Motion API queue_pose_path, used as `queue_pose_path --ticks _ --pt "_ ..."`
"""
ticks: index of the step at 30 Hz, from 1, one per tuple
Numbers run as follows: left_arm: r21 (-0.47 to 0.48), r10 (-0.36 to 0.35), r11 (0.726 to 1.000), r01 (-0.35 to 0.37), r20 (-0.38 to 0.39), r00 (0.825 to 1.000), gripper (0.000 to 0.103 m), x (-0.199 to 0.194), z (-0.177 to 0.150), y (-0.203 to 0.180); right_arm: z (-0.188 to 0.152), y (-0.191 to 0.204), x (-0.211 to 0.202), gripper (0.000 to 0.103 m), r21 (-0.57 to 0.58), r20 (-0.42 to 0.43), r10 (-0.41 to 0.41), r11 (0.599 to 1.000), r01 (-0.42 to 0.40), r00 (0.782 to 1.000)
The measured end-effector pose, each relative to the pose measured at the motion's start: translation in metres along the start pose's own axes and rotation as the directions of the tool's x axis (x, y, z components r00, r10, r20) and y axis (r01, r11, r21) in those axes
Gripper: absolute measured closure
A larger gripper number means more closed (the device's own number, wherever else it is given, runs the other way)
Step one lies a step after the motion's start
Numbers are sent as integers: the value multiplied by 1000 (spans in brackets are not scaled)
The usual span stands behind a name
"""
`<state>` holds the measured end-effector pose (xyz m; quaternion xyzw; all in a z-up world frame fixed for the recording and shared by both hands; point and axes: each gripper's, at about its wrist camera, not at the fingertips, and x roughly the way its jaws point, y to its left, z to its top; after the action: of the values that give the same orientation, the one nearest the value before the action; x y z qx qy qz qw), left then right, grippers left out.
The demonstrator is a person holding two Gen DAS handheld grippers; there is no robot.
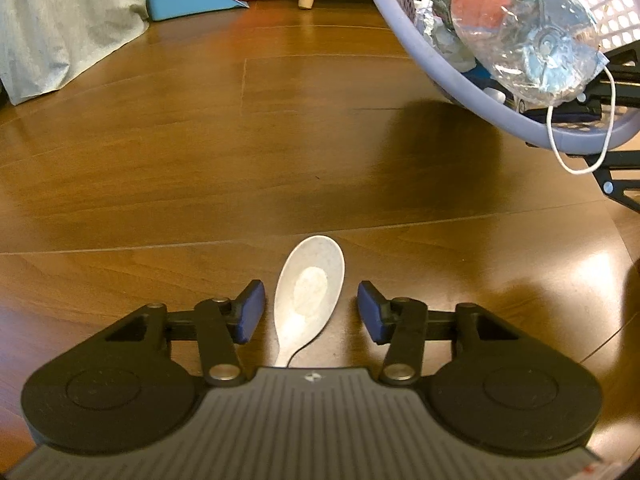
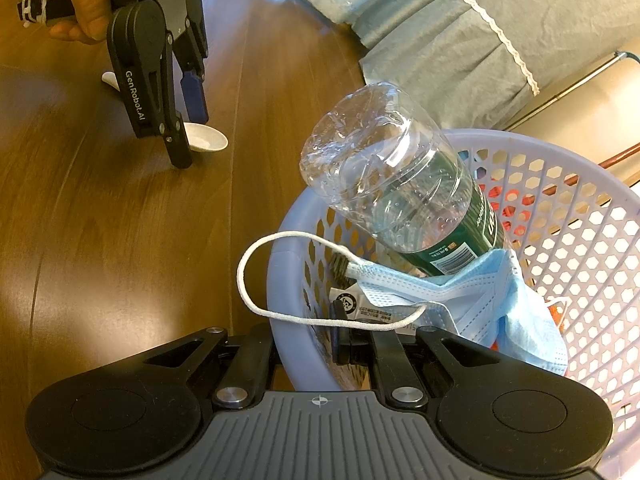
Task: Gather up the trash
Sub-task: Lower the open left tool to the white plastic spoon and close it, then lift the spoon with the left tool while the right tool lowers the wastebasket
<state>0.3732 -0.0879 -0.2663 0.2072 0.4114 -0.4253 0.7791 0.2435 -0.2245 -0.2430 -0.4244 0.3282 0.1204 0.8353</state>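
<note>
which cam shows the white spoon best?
Left wrist. The white spoon lies bowl-up on the wood floor, centred between the open fingers of the left hand-held gripper, only its handle end hidden. Right wrist shows just bits of it behind that gripper.

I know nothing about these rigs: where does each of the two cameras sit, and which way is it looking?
Left wrist: on the left gripper, looking low along the floor at a white spoon between its open fingers.
Right wrist: on the right gripper, clamped on the lilac basket rim, facing the bottle and mask; a hand shows.
Shared: spoon, basket, bottle, mask.
</note>
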Motion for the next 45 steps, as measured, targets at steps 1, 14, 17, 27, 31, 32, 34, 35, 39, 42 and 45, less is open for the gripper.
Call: queue_pose_path --ticks 1,14,17,27,31,32,34,35,39,42,45 --pt "3 -4 1000 4 0 1000 58 0 0 0 0 0 0 97 1 -1 0 1000 0 1000" --pt "26 -6 1000 6 -7 1000 74 0 -4 0 0 0 1 97 3 -1 -1 1000 1 1000" --pt "30 -1 1000 1 -9 1000 75 -1 -5 -1 0 0 1 97 4 0 -1 1000 1 1000" --pt "-15 68 998 -68 -9 998 76 -23 -15 -3 1 0 -2 97 6 -1 5 1000 -5 1000" --pt "-19 78 997 -78 -23 997 76 -39 -24 -2 6 -1 -5 97 12 6 17 1000 -17 1000" --pt "-19 78 997 -79 -26 997 76 -43 -26 -2 8 1 -6 97 10 8 23 1000 -23 1000" --pt "-22 81 996 -81 -29 996 76 -54 -29 0 12 3 -9 97 1 18 38 999 -39 999" --pt "-25 82 996 -83 -29 996 76 -59 -30 1 15 4 -12 98 -4 25 48 999 -48 999" --pt "-35 89 995 -90 -28 996 76 -83 -34 4 30 13 -21 98 -16 62 87 996 -86 994" --pt "-31 97 995 -98 -24 995 76 -105 -37 7 42 20 -29 98 -29 90 124 992 -122 988" --pt "-55 113 992 -113 -16 994 76 -133 -44 12 55 28 -37 98 -40 120 168 986 -164 979"
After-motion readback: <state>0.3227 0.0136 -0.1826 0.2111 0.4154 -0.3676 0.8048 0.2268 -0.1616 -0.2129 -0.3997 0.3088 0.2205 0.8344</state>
